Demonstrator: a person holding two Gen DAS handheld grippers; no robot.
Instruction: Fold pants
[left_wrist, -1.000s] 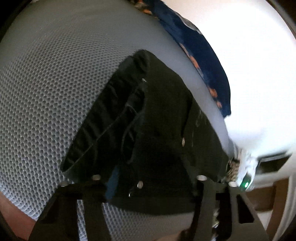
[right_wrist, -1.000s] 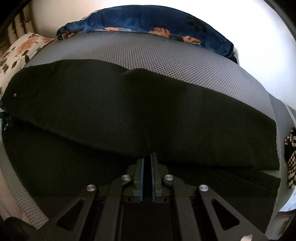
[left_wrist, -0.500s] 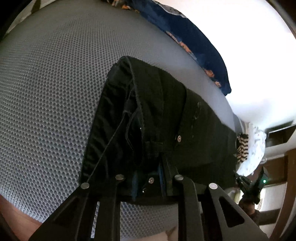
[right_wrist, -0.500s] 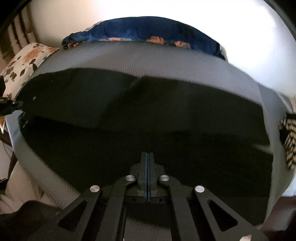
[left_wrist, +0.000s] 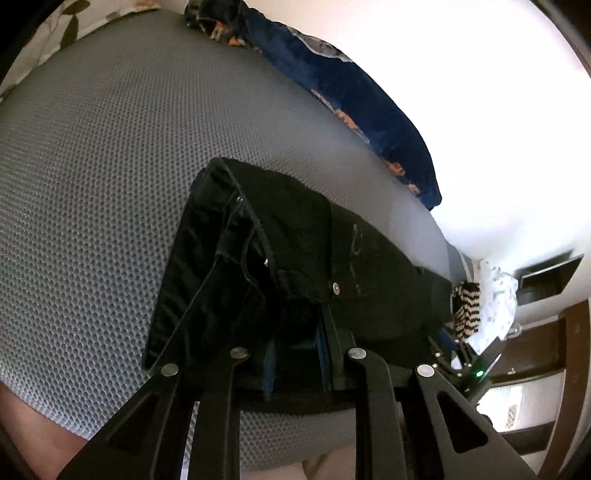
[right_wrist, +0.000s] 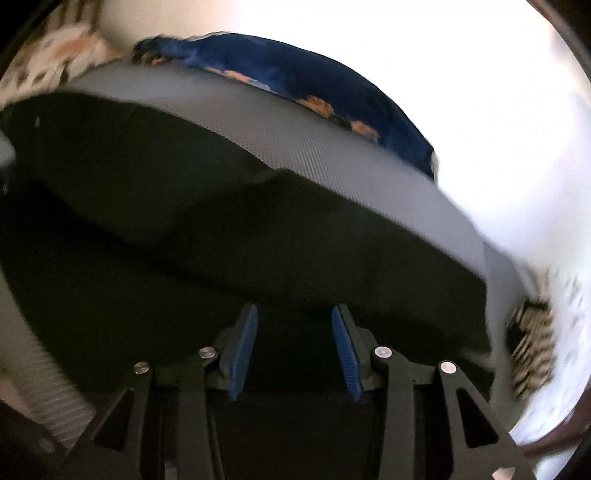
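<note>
Left wrist view first: the left gripper (left_wrist: 295, 354) has its two black jaws drawn in on the waistband end of the black denim pants (left_wrist: 295, 258), and the thick folded cloth fills the gap between the blue pads, so it is pinching the pants. The garment runs up and away from the fingertips, doubled over itself, a silver rivet showing just above the right jaw. Beneath it spreads the grey honeycomb-mesh mattress cover (left_wrist: 92, 184), stretching off to the left of the gripper and ahead of it. Far ahead, along the mattress's far edge, lies a dark blue blanket with orange flowers (left_wrist: 351, 92). Off to the right of the gripper, past the pants' end, a black-and-cream zigzag cloth (left_wrist: 467, 310) sits by something white.

Now the right wrist view, and it is blurred! The right gripper (right_wrist: 293, 347) has its jaws standing apart, blue pads clear on both sides; they have just been opening, and nothing is clamped between them. The black pants (right_wrist: 258, 236) lie flat directly under and ahead of the fingertips, spreading wide to both sides across the grey cover (right_wrist: 332, 147). The blue blanket (right_wrist: 314, 88) is beyond, the zigzag cloth (right_wrist: 532, 332) far right.
</note>
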